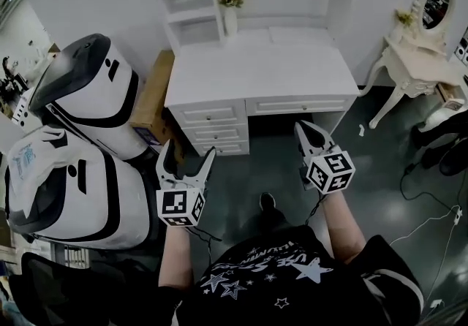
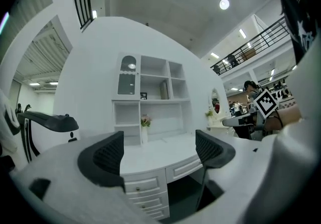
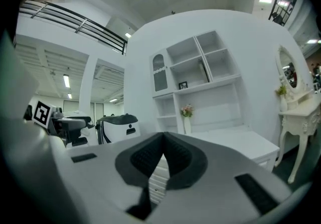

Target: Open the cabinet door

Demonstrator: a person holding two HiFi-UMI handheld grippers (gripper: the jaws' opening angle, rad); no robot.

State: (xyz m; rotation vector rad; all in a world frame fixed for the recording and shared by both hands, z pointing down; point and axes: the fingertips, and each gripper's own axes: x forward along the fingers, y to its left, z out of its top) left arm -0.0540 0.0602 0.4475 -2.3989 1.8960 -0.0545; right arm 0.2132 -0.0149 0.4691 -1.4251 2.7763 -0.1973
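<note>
A white desk (image 1: 263,72) with a shelf hutch stands ahead of me against the wall. The cabinet door (image 2: 128,81), with an arched glass pane, is at the hutch's upper left and looks closed; it also shows in the right gripper view (image 3: 159,72). Both grippers hang in the air well short of the desk, pointing level at it. My left gripper (image 1: 187,149) (image 2: 159,150) is open with nothing between its jaws. My right gripper (image 1: 305,129) (image 3: 163,153) is shut on nothing.
A vase of flowers (image 1: 232,6) stands on the desk by the shelves. Drawers (image 1: 212,127) fill the desk's left side. Two large white machines (image 1: 88,98) and a cardboard box (image 1: 153,98) crowd the left. A dressing table with a mirror (image 1: 417,61) stands right; cables (image 1: 431,222) lie on the floor.
</note>
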